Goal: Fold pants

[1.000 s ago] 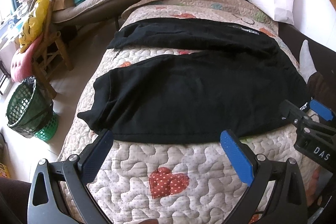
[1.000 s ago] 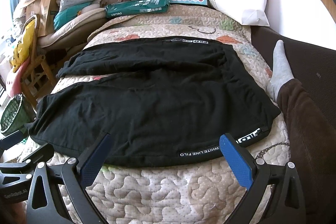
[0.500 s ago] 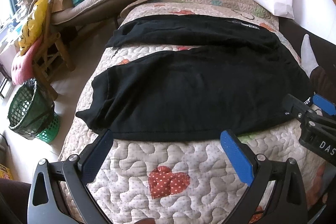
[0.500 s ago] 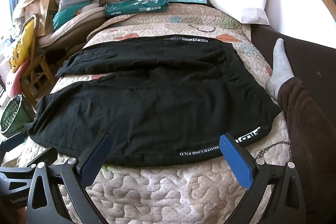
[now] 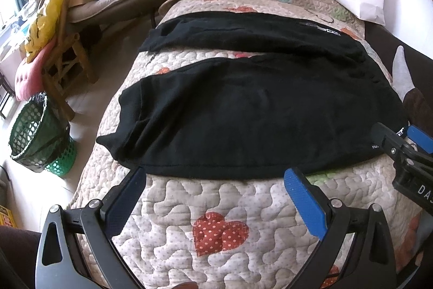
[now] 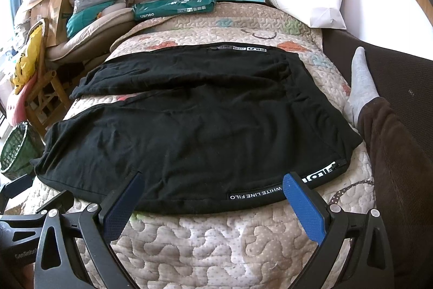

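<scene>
- The black pants point(image 5: 243, 113) lie flat across the quilted bedspread point(image 5: 216, 207), waistband to the right and the 2 legs running left; they lie spread flat, which suits a clean fold.
- The near leg lies closest to both grippers, and the far leg is parted from it by a wedge of bare quilt, so the first fold is not yet made, as I judge it.
- The left gripper point(image 5: 215, 180) is spread wide and holds nothing; its blue pads sit just short of the near leg's hem edge, lined up to take that edge near the leg end.
- The right gripper point(image 6: 213, 186) is equally wide and empty, its tips at the near edge by the waistband's white lettering point(image 6: 254, 192), so that the 2 grips would be spaced along 1 side.
- That spacing would probably let the near half lift evenly over the far leg.
- A socked foot point(image 6: 361, 83) rests beside the waistband end, clear of the cloth.
</scene>
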Motion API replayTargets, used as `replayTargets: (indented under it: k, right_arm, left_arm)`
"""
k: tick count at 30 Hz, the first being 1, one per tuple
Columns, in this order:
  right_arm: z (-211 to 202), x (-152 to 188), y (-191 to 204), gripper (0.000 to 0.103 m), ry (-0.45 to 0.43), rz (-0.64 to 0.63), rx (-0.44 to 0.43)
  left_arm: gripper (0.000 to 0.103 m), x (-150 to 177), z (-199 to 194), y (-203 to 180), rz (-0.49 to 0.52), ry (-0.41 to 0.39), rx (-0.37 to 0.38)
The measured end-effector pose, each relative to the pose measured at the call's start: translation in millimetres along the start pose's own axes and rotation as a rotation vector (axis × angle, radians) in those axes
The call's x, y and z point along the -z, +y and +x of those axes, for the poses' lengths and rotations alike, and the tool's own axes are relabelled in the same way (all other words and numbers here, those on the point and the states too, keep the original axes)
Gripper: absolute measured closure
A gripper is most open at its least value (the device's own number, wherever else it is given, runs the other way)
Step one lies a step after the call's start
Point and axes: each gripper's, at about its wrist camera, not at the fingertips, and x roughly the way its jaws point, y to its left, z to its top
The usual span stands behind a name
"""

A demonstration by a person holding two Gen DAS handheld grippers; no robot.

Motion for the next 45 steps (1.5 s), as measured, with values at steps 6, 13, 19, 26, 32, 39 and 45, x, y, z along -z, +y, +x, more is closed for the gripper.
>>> replayTargets:
  k: [6,13,19,26,32,39,45]
  right_arm:
    - [1.3,0.8,-1.9,0.0,0.003,0.003,0.001]
    - [1.8,1.4,-2.5,0.0,0.006,0.002,0.001]
    - [2.4,1.3,-3.2,0.0,0.009,0.003,0.003]
    - [0.4,0.7,-3.7,0.0,0.004,0.009,0.002]
    - [0.2,0.0,-4.2,0.0,0.005,0.008,0.002]
    - [0.3,-1.5,-4.9,0.0,0.015,0.006,0.003]
    - [-2.0,-2.3,-4.4,0.0,0.003,0.012,0.003]
  left_arm:
    - [0.001,0.7,1.8,-1.7,0.008,0.003,-0.01]
    - [0.001,1.6,5.4,-3.7,0.013,0.014,-0.017]
    - [0.001,7.3,25.6,-7.0,0.019,0.1,-0.007]
    - [0.0,14.4,32.6,-4.4,0.013,0.129,0.001]
    - [0.0,18.8,32.6,-1.2,0.021,0.127,0.022]
    - [0.0,15.9,31.3,-5.4,0.041,0.154,0.016]
    - [0.001,14.5,26.9,-3.9,0.026,0.129,0.02]
